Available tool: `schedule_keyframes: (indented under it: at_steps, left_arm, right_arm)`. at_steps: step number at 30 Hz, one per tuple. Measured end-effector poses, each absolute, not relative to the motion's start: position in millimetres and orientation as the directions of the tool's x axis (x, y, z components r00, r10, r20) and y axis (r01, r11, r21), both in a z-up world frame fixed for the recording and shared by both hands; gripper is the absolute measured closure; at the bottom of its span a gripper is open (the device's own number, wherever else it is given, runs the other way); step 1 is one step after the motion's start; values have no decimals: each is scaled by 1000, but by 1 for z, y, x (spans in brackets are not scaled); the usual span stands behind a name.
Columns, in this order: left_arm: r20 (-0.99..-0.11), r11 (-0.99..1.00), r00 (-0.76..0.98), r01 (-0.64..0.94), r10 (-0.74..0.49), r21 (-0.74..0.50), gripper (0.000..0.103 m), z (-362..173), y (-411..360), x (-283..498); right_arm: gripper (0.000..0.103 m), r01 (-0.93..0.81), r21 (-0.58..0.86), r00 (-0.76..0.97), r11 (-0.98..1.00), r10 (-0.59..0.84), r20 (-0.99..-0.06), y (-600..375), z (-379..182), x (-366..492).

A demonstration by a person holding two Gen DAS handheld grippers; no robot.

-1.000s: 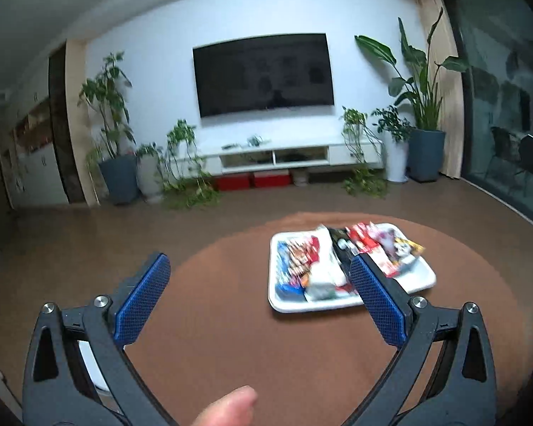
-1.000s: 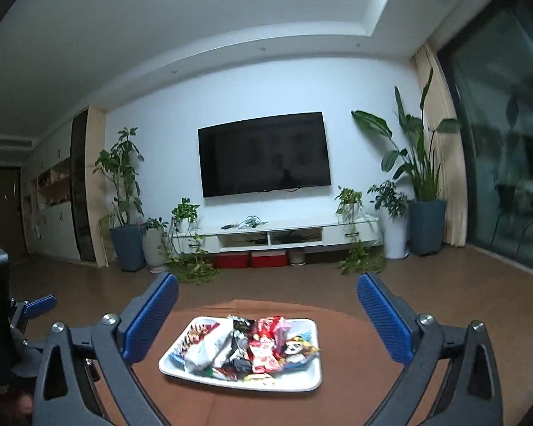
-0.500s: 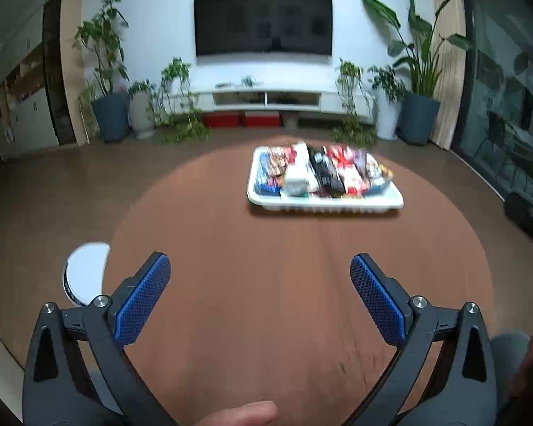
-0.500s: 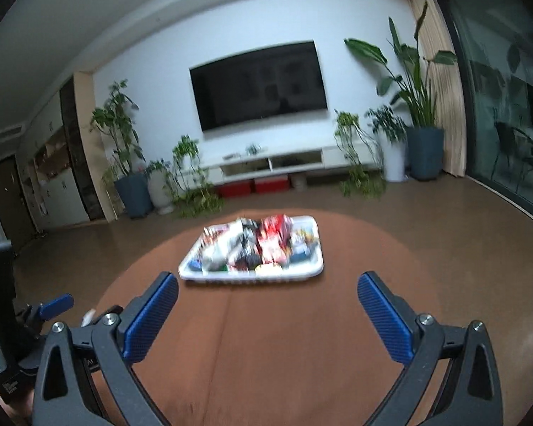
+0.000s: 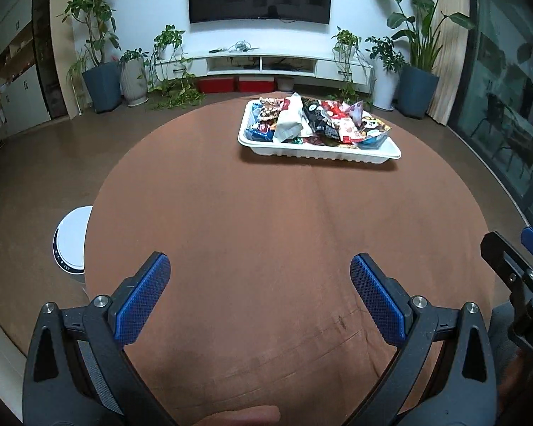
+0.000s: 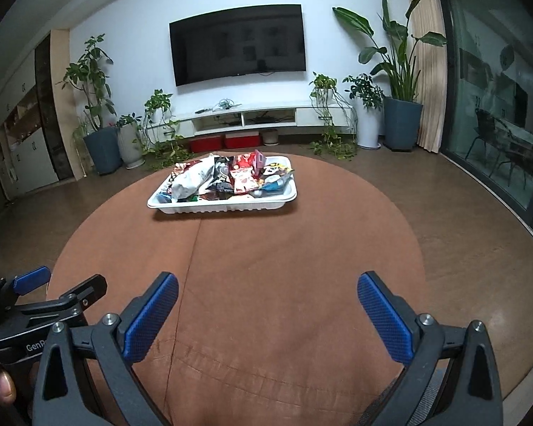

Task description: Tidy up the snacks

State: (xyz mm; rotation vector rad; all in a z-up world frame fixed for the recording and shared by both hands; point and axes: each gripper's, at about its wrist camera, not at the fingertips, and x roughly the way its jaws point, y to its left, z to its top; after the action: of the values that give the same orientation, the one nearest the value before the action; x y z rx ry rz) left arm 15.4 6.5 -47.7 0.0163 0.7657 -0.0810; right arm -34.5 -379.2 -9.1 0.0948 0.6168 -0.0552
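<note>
**Both tongs released above the near edge; snacks piled in the far tray**

Nearest: left tongs (image 5: 260, 285) spread wide, blue pads empty, poised over the near part of the round brown surface (image 5: 266, 213). Right tongs (image 6: 266, 305) likewise spread wide and empty, beside the left pair and level with it; each pair visible at the edge of the other wrist view. Fingertip (image 5: 241, 415) at the bottom edge of the left view.

Middle: bare brown cloth with a crease running front to back.

Farther: white tray (image 6: 224, 206) resting on the far half of the surface, well apart from both tongs. Snack packets (image 6: 231, 177) heaped inside, overlapping; white, black and red wrappers among them, printing too small to read.

Beyond: white round object (image 5: 71, 241) on the floor left of the surface, possibly a stool. Television (image 6: 238, 42) on the back wall above a low white cabinet (image 6: 252, 119), potted plants at both sides.
</note>
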Motion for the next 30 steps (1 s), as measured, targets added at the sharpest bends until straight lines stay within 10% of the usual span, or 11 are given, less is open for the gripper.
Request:
schedule_keyframes:
  at_steps: [30]
  left_arm:
    - [-725,995,684,94,-78,-18,0,-63,8,31]
  right_arm:
    - [0,39,52,753,998,5,-658,-365,-24,-23]
